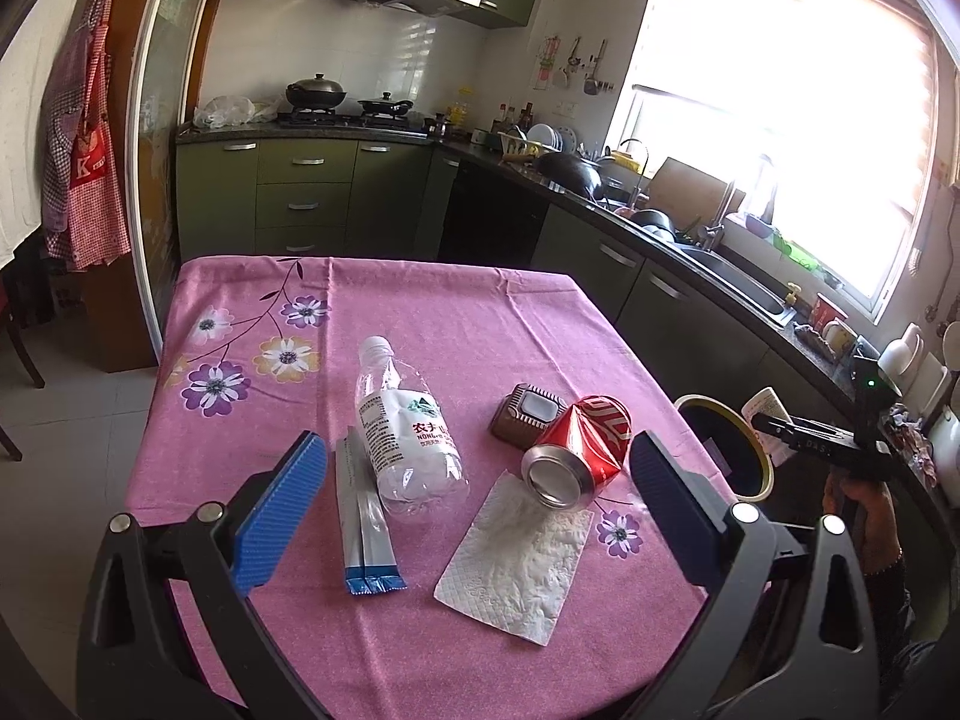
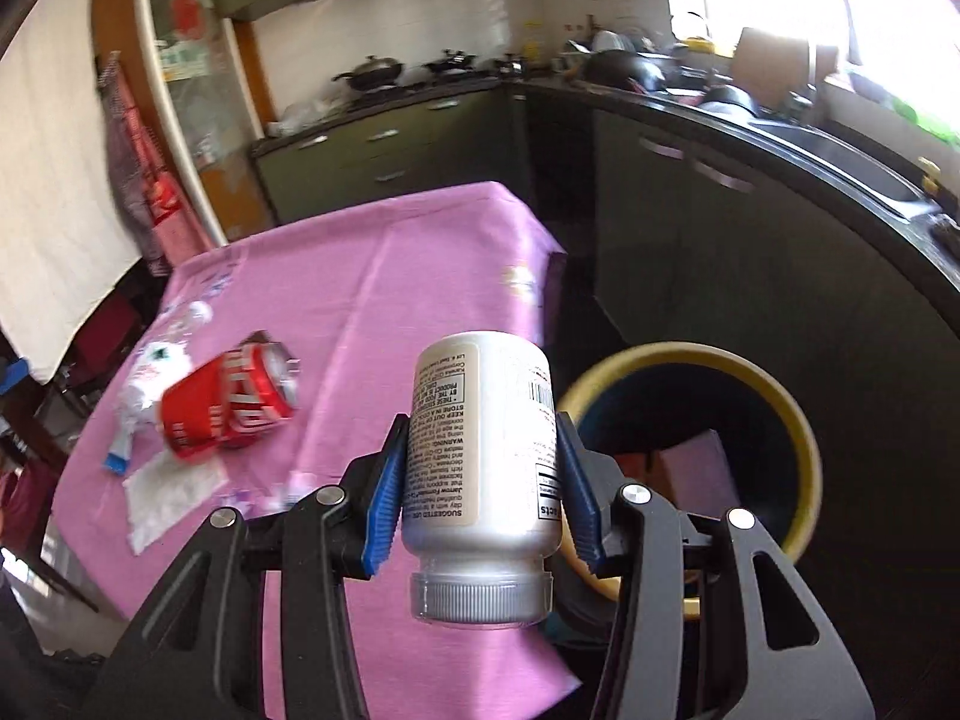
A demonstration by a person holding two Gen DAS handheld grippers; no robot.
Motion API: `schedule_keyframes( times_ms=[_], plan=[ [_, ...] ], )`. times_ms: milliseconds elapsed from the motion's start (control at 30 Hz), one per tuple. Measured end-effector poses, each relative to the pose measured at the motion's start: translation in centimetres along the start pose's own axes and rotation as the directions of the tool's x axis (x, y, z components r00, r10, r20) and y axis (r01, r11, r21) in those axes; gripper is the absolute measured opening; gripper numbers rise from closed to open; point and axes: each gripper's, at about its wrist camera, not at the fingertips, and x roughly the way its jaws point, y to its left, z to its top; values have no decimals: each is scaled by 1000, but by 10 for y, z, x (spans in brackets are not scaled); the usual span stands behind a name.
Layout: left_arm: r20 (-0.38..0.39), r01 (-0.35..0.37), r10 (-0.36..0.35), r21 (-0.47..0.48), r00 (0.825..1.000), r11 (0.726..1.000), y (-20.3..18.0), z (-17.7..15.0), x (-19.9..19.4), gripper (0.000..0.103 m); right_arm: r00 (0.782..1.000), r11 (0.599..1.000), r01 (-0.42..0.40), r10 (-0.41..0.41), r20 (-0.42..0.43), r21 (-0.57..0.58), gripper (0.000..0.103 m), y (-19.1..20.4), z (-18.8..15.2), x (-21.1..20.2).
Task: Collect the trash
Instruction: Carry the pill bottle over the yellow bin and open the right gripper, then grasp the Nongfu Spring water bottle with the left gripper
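Left wrist view: your left tongs (image 1: 474,480) stand wide and empty above the desk (image 1: 480,312), where the water bottle (image 1: 402,420), crushed can (image 1: 579,450), napkin (image 1: 516,564), sachets (image 1: 366,534) and brown case (image 1: 528,414) wait. Right wrist view: your right tongs (image 2: 480,483) clamp the white pill bottle (image 2: 480,468), cap toward you, beside the yellow-rimmed bin (image 2: 804,456); next, carry it over the opening and release, clearing the rim.

Sunlit kitchen (image 1: 780,90), green cabinets (image 1: 303,192), tiled floor (image 1: 78,420).
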Motion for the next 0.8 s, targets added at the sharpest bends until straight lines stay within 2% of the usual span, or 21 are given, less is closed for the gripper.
schedule_keyframes(
  times_ms=[100, 233, 267, 300, 400, 667, 800],
  plan=[
    [-11, -1, 1, 18, 1000, 1000, -7, 1, 4, 96, 995, 995, 87, -85, -49, 40, 47, -39, -2, 20],
    [-16, -1, 2, 30, 1000, 1000, -13, 2, 8, 96, 988, 989, 138, -133, -84, 55, 47, -70, -4, 47],
    [-20, -1, 2, 31, 1000, 1000, -14, 3, 9, 96, 986, 987, 148, -142, -83, 68, 54, -78, -3, 53],
    [-22, -2, 2, 31, 1000, 1000, -15, 3, 10, 96, 985, 983, 162, -156, -76, 83, 71, -84, -4, 58],
    [-32, -7, 8, 28, 999, 1000, -15, 3, 12, 96, 984, 976, 175, -172, -37, 130, 73, -99, -3, 54],
    [-69, -35, 37, 25, 997, 999, -12, -1, 25, 96, 990, 986, 121, -128, 57, 114, 73, -62, -13, 9],
    [-115, -84, 83, 1, 990, 996, -3, -3, 41, 96, 993, 992, 86, -94, 76, 97, 74, -41, -20, -3]
  ],
)
